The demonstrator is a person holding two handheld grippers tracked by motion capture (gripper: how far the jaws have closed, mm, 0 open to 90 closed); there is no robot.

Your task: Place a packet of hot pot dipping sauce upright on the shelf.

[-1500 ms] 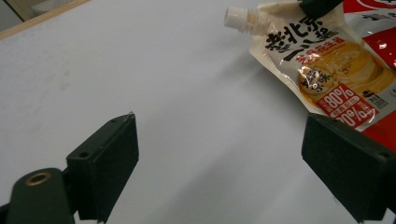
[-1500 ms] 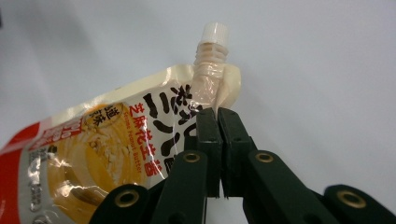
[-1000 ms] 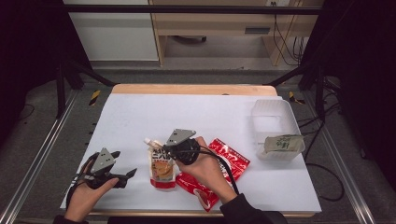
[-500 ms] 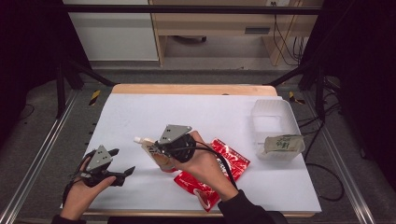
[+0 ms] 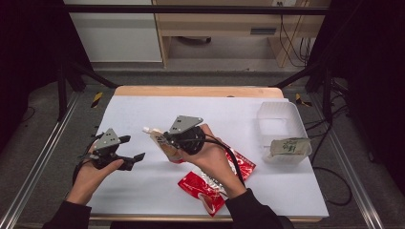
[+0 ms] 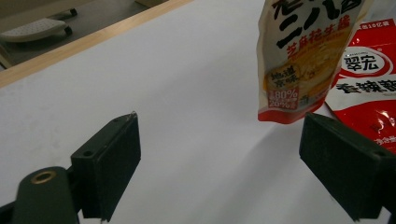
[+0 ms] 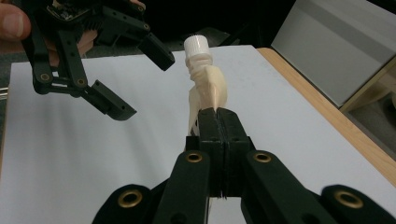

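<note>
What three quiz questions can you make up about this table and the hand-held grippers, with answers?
1. True or false: the right hand-held gripper is shut on the spouted pouch.
2. What lies inside the clear plastic box? A) a red packet B) a green-and-white packet C) a spoon
3. Fill in: the left hand-held gripper has its jaws ____, with nothing between them.

Key:
1. True; the pouch is lifted off the white table.
2. B; the green-and-white packet lies there, while the red packets lie on the table.
3. Open.
</note>
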